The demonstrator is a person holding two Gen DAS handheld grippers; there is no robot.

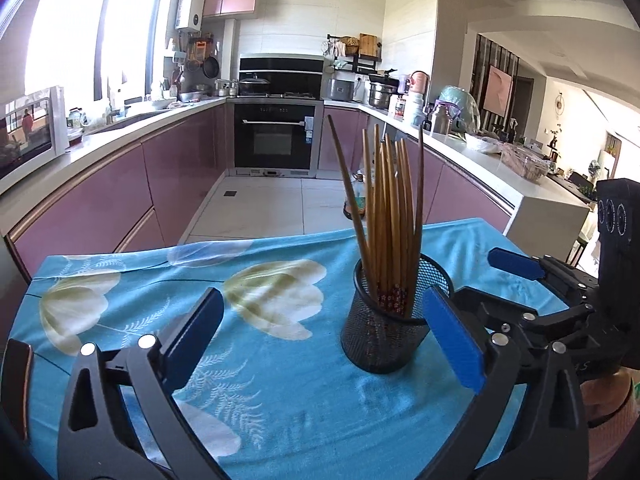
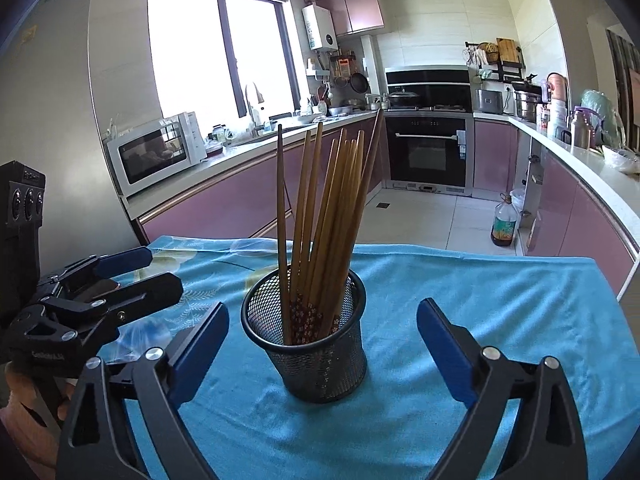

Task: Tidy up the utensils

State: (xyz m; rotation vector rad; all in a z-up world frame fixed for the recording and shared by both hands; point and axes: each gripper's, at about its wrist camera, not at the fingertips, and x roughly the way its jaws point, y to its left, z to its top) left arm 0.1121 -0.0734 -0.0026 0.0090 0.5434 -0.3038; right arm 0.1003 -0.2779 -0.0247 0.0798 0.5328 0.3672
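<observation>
A black mesh holder (image 1: 390,326) stands upright on a table with a blue floral cloth (image 1: 280,360). Several wooden chopsticks (image 1: 386,208) stand in it, tips up. My left gripper (image 1: 324,332) is open and empty, low over the cloth, with the holder just inside its right finger. In the right wrist view the holder (image 2: 312,344) and chopsticks (image 2: 332,216) sit between my right gripper's fingers; the right gripper (image 2: 324,336) is open and empty. Each gripper shows in the other's view: the right one (image 1: 516,284) at the holder's right, the left one (image 2: 132,276) at its left.
The table's far edge (image 1: 256,240) drops to a tiled kitchen floor. Purple cabinets and counters run along both sides, with an oven (image 1: 276,140) at the back. An oil bottle (image 2: 505,224) stands on the floor. A microwave (image 2: 158,152) sits on the left counter.
</observation>
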